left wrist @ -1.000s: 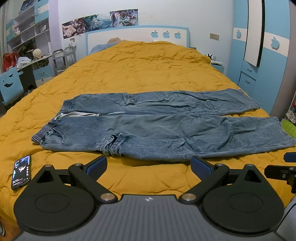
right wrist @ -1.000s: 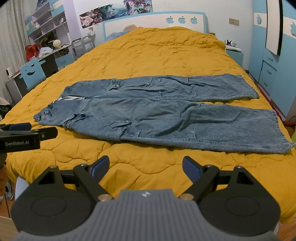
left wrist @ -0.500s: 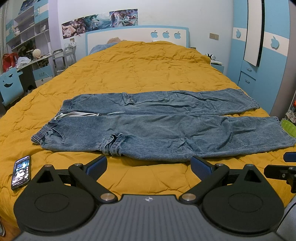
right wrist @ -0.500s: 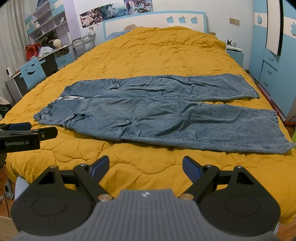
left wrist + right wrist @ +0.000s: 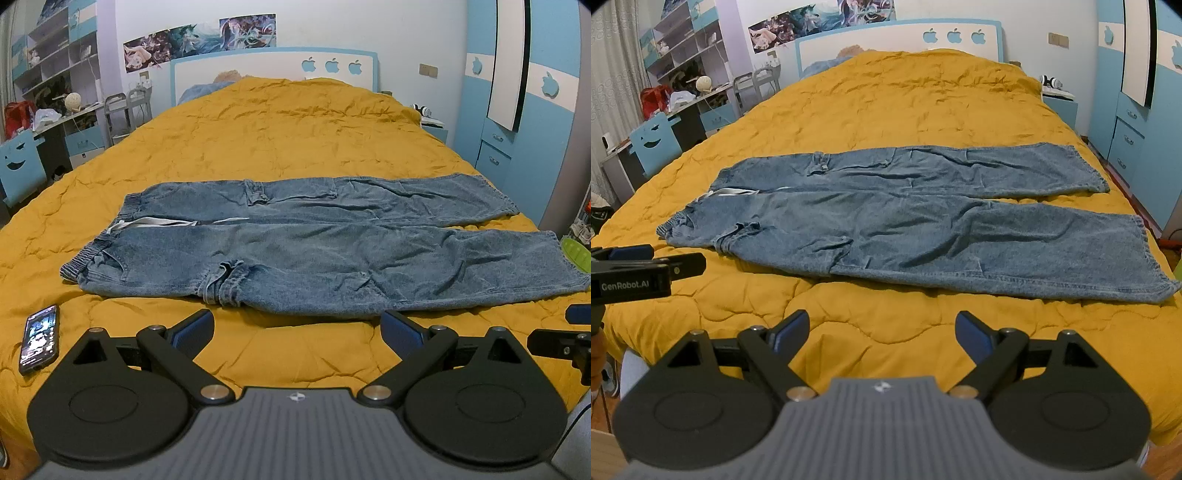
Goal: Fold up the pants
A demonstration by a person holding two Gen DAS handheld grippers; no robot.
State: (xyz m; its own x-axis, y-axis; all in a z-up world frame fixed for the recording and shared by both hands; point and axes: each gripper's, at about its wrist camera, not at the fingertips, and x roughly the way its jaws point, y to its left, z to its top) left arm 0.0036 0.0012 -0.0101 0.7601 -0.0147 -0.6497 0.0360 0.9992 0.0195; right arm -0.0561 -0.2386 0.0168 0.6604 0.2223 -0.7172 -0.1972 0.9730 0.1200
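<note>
With the pants (image 5: 314, 254) lying flat across the bed (image 5: 288, 140), we held our left gripper (image 5: 297, 330) and right gripper (image 5: 882, 332) wide apart, empty, judging the near leg's edge the best pinch.

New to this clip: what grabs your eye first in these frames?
The blue denim pants spread flat across the near end of the mustard-yellow quilt, waistband to the left, both legs running right. Next, the left gripper and right gripper, both open above bare quilt short of the pants. A phone lies screen-up on the quilt at the near left.
</note>
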